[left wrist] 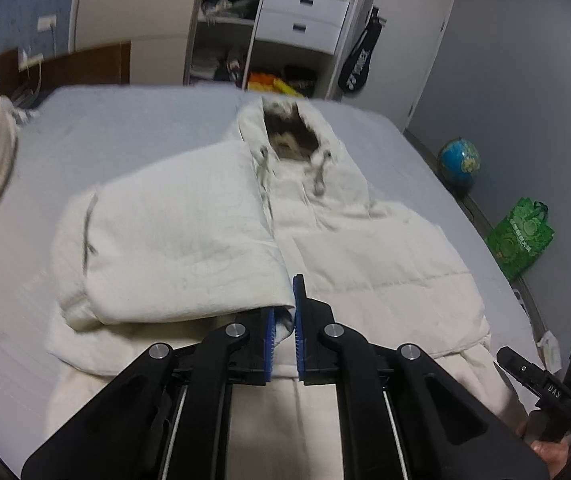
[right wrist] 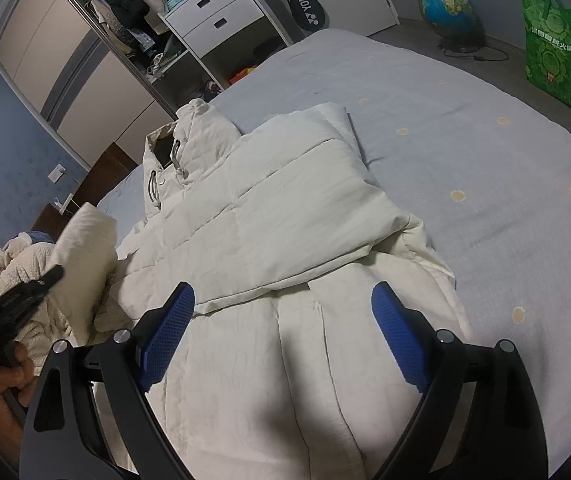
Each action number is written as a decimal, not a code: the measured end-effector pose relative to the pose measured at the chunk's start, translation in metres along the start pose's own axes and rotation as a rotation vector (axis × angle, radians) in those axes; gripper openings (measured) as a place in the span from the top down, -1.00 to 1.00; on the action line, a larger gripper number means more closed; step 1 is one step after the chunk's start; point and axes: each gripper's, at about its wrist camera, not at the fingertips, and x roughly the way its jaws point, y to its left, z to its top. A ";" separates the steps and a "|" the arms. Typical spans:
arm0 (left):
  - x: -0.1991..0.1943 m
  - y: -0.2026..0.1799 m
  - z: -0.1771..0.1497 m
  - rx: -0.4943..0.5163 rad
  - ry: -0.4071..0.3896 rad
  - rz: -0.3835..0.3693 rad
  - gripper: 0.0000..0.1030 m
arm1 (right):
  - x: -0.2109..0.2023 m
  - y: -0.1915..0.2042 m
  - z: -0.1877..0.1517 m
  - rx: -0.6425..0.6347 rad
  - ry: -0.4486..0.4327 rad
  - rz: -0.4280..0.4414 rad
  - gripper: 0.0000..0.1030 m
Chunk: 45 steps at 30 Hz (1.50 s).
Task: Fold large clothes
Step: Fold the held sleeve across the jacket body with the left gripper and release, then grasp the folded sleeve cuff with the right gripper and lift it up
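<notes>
A cream quilted hooded coat (left wrist: pixel 189 240) lies on the bed with its dark-lined hood (left wrist: pixel 289 132) at the far end. Its left side is folded over onto the middle. My left gripper (left wrist: pixel 284 308) is shut on the near corner of that folded flap, and cloth shows between the blue pads. In the right wrist view the same coat (right wrist: pixel 269 220) has its right side folded in too. My right gripper (right wrist: pixel 281 332) hangs open just above the coat's lower part, with nothing pinched between its blue pads (right wrist: pixel 165 332).
The coat rests on a grey-blue sheet (right wrist: pixel 465 168). Other cream clothes (right wrist: pixel 37 272) are piled at the bed's left. A globe (left wrist: pixel 459 160) and a green bag (left wrist: pixel 521 236) stand on the floor at the right. Open wardrobe shelves with drawers (left wrist: pixel 301 20) stand beyond the bed.
</notes>
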 end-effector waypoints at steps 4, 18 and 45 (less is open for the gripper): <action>0.027 -0.013 -0.016 0.000 0.102 -0.032 0.46 | 0.000 0.000 0.000 0.001 0.000 0.001 -0.68; 0.004 -0.031 -0.061 0.125 0.150 -0.088 -0.24 | 0.001 0.003 -0.001 -0.021 0.015 -0.006 -0.68; -0.081 0.144 -0.058 -0.283 -0.098 0.105 -0.53 | 0.015 0.071 -0.024 -0.361 0.100 -0.114 -0.68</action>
